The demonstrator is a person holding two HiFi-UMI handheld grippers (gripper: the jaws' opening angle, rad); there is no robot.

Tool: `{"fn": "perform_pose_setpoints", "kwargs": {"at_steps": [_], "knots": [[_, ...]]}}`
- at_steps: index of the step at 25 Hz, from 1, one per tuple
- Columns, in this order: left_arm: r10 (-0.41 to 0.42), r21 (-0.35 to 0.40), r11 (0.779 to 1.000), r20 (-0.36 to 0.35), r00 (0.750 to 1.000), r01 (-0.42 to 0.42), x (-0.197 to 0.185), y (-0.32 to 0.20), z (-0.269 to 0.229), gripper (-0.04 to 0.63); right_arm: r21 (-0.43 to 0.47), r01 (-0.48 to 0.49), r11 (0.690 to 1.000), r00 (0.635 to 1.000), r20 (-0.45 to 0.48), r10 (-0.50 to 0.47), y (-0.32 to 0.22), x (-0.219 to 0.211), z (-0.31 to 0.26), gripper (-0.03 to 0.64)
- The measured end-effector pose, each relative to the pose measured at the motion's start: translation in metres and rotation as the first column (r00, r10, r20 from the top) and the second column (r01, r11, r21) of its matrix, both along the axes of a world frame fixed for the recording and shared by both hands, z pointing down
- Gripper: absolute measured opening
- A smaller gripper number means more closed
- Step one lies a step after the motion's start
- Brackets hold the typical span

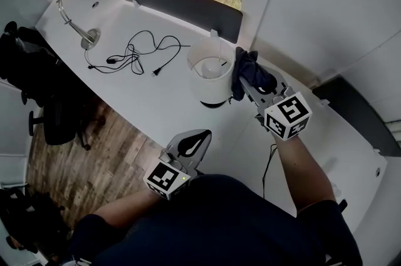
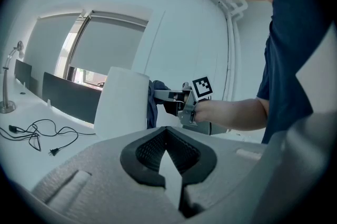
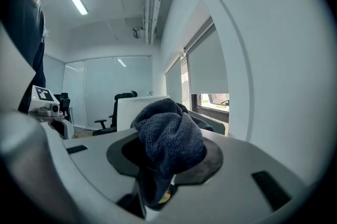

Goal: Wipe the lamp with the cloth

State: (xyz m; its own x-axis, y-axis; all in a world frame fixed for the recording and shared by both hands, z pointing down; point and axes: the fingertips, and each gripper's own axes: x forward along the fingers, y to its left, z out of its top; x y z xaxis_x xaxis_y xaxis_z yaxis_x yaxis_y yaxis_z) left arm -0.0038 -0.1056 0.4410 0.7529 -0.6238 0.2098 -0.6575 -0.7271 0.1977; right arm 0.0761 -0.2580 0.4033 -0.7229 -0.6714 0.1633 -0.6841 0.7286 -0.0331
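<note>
The white cylindrical lamp [image 1: 210, 74] stands on the white desk [image 1: 144, 96]. A dark blue cloth [image 1: 252, 71] is bunched against the shade's right side, and my right gripper [image 1: 245, 84] is shut on it. The left gripper view shows the shade [image 2: 120, 100], the cloth [image 2: 156, 97] behind it and the right gripper [image 2: 169, 97] reaching in from the right. In the right gripper view the cloth [image 3: 169, 136] fills the jaws of my right gripper [image 3: 167, 152], with the shade [image 3: 138, 108] just beyond. My left gripper [image 1: 205, 133] [image 2: 167, 132] hangs shut and empty near the desk's front edge, apart from the lamp.
A loose black cable [image 1: 135, 53] and a chrome gooseneck lamp [image 1: 75, 25] lie on the desk's left part. A grey partition [image 1: 178, 0] runs along the back below the window. Black office chairs [image 1: 47, 105] stand on the wooden floor at the left. Another cable [image 1: 269, 161] hangs near my right forearm.
</note>
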Motion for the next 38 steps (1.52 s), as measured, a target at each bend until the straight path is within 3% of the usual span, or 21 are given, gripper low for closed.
{"fn": "perform_pose_setpoints", "kwargs": {"at_steps": [14,31,38], "knots": [[0.001,-0.003,1.0,0.02,1.0,-0.001,-0.002,-0.009,0.001,0.006,0.073,0.007,0.997,0.999,0.036,-0.009,-0.026,-0.001,-0.031,0.13],[-0.043,-0.07,0.996,0.054,0.998,0.047,-0.008,-0.024,0.029,0.006,-0.066,0.0,0.998,1.0,-0.021,-0.002,-0.076,0.006,0.065,0.13],[-0.071,-0.09,0.993,0.033,0.997,0.074,-0.013,-0.026,0.034,0.006,-0.132,0.013,0.991,1.0,-0.017,-0.016,-0.086,0.005,0.088,0.13]]}}
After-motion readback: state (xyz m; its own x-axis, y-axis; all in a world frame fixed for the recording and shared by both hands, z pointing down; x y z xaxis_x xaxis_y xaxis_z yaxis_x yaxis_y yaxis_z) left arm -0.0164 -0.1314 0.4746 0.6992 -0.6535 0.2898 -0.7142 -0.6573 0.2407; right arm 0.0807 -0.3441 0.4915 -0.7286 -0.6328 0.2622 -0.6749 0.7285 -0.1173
